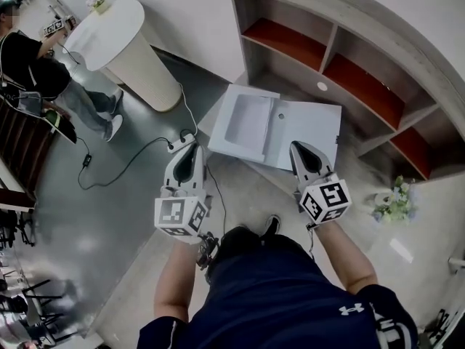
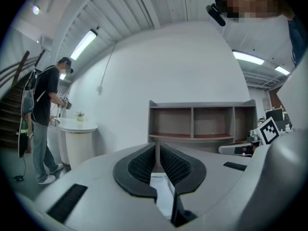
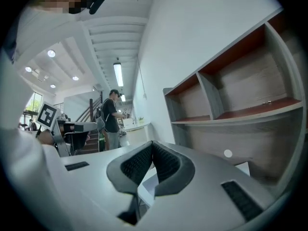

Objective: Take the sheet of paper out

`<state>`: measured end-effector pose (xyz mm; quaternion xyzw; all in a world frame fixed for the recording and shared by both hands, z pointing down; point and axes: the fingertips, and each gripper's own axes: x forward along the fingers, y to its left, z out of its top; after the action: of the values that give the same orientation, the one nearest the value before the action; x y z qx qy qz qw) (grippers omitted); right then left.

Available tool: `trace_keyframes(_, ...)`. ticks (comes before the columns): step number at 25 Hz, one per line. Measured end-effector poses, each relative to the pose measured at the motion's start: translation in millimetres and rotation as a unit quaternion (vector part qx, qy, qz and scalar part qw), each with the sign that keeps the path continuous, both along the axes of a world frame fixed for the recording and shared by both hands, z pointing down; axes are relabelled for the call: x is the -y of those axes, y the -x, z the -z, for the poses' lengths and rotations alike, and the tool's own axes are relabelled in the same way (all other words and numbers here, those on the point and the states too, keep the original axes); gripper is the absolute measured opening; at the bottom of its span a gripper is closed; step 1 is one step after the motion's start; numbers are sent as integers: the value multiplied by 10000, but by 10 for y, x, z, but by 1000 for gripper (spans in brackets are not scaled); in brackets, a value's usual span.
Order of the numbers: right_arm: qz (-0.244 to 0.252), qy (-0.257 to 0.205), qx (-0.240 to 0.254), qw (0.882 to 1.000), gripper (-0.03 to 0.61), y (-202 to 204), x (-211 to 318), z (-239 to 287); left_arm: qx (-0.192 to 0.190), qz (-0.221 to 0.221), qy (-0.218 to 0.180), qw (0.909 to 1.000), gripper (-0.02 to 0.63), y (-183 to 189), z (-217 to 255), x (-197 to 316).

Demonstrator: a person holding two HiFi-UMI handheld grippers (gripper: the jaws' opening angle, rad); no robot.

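At far left, person (image 1: 33, 67): stands in a dark top and pale trousers, hands at the rim of the table.
Table (image 1: 123, 46): white, round and on a pedestal, with a small plant (image 1: 98, 4) on its top.
Cable (image 1: 131, 162): black, trailing over the grey floor from near the person toward the left gripper.
Left gripper (image 1: 193, 150): held level. Its own view shows the dark ribbed pads (image 2: 142, 165) drawn together at the tips, with a white edge of the box between them. It is closed on the box's near left corner.
Box (image 1: 247, 122): white and lying open, up off the floor between the two grippers. It has a recessed tray half on the left and a flat half on the right.
Sheet: cannot be told apart from the box's flat white right half.
Right gripper (image 1: 300, 150): held level, with jaws closed tip to tip on the near edge of the box's right half. White shows between the pads in its own view.
Shelf (image 1: 349, 57): grey wood with red-brown boards, against the white wall just beyond the box.
Flowers (image 1: 392, 198): a small pale bunch on the floor, right of the right gripper.
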<state>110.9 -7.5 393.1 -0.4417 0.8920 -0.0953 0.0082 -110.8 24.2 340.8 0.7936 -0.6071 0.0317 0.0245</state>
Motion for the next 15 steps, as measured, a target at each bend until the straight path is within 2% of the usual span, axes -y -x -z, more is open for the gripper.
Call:
trace_keyframes(4, -42, 282, 49, 9996, 14, 31, 198, -152, -153, 130, 52, 9998, 41, 99, -87, 145)
trace_keyframes(9, -153, 610, 127, 9979, 14, 66, 397, -303, -91, -180, 67, 9998, 41, 67, -104, 388)
trace_keyframes(15, -521, 995, 70, 9936, 14, 2, 699, -521, -303, -498, 261, 9980, 41, 113, -305, 774)
